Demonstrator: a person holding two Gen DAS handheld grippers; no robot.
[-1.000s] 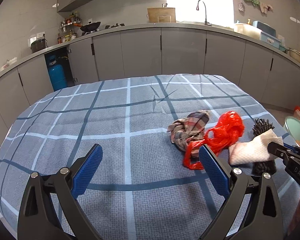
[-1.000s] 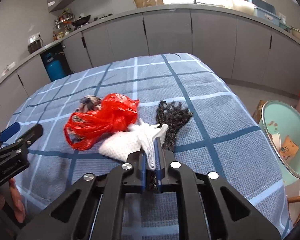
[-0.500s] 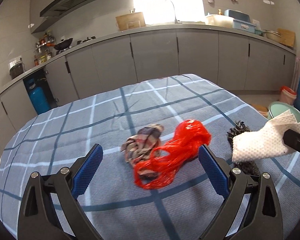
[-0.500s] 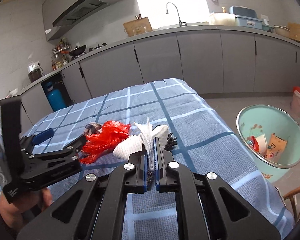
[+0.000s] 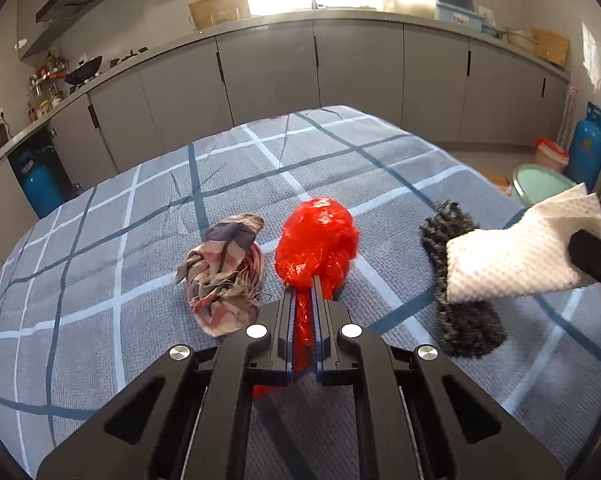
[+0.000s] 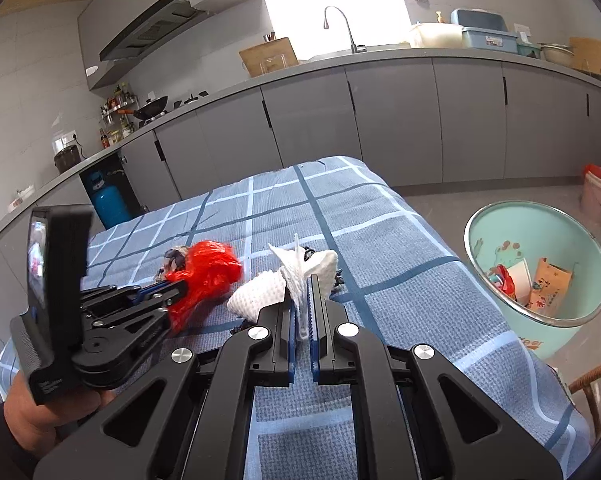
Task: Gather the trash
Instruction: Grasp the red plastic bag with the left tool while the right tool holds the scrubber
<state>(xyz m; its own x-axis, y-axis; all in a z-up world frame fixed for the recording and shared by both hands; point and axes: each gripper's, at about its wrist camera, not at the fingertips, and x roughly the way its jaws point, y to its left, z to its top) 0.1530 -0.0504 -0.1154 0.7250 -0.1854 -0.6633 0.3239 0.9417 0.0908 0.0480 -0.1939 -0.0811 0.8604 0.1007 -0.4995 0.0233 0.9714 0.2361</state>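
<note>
The left gripper point(image 5: 303, 300) is clamped on the tail of the red plastic bag point(image 5: 318, 236), which bulges just ahead of its fingertips on the checked tablecloth point(image 5: 140, 240). The right gripper point(image 6: 300, 300) pinches the white paper towel point(image 6: 296, 276) (raised off the cloth); the mint bin point(image 6: 540, 264) stands to its right.

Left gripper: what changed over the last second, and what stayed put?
The left gripper went from wide open to shut on the red plastic bag. The right gripper, still clamped on the white paper towel, lifted it off the table. The plaid rag and black scrubber stayed on the checked tablecloth.
</note>
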